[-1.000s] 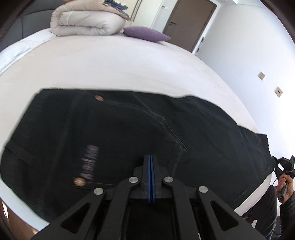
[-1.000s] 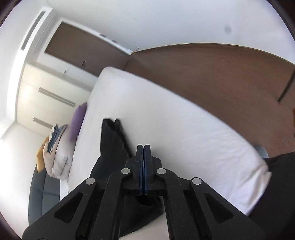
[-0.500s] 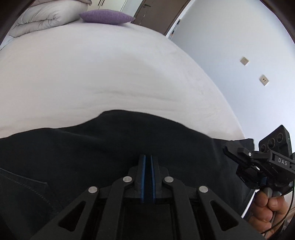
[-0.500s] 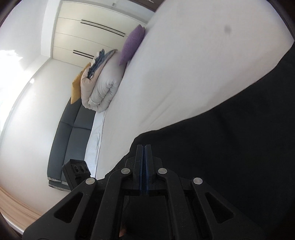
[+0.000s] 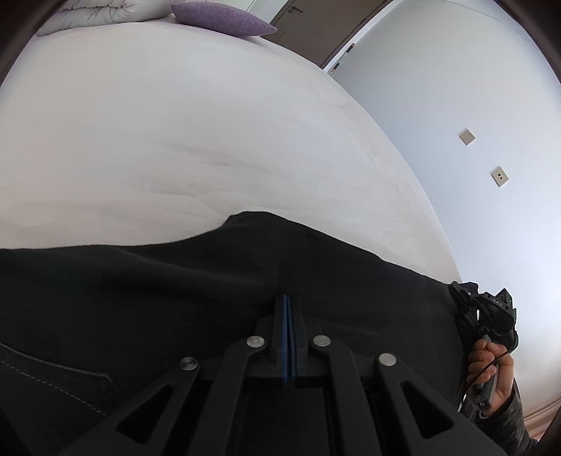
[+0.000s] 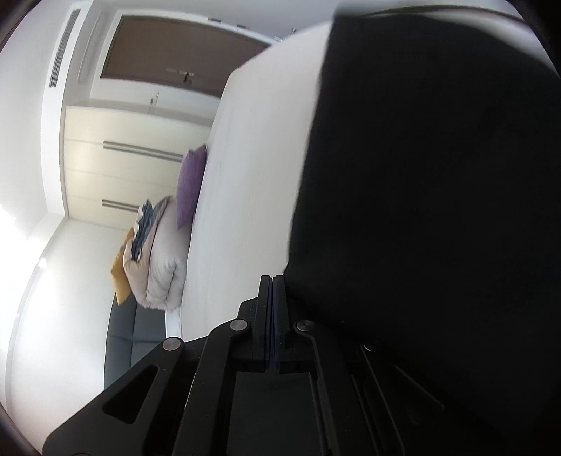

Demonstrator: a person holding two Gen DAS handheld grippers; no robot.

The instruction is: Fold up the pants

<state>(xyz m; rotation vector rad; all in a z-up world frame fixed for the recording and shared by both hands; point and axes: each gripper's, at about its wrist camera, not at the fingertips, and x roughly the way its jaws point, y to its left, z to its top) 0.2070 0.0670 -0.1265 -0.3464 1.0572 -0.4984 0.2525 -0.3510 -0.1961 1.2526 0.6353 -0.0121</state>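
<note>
Black pants (image 5: pixel 140 298) lie flat across the near part of a white bed (image 5: pixel 175 122). My left gripper (image 5: pixel 287 301) is shut, its blue pads together low over the pants' middle; whether cloth sits between them I cannot tell. In the right wrist view the pants (image 6: pixel 438 175) fill the right side, dark and close. My right gripper (image 6: pixel 272 280) is shut at the pants' edge, empty as far as I can see. The right gripper and the hand on it also show in the left wrist view (image 5: pixel 491 315), at the leg end.
A purple pillow (image 5: pixel 221 17) and a folded pale duvet (image 5: pixel 98 10) lie at the far end of the bed. A grey sofa (image 6: pixel 136 333) stands beside the bed. A white wall (image 5: pixel 473 105) with two wall plates runs along the right.
My left gripper has dropped low over the pants and swung toward the leg end. My right gripper has rolled and moved in against the pants' edge. Both stayed shut.
</note>
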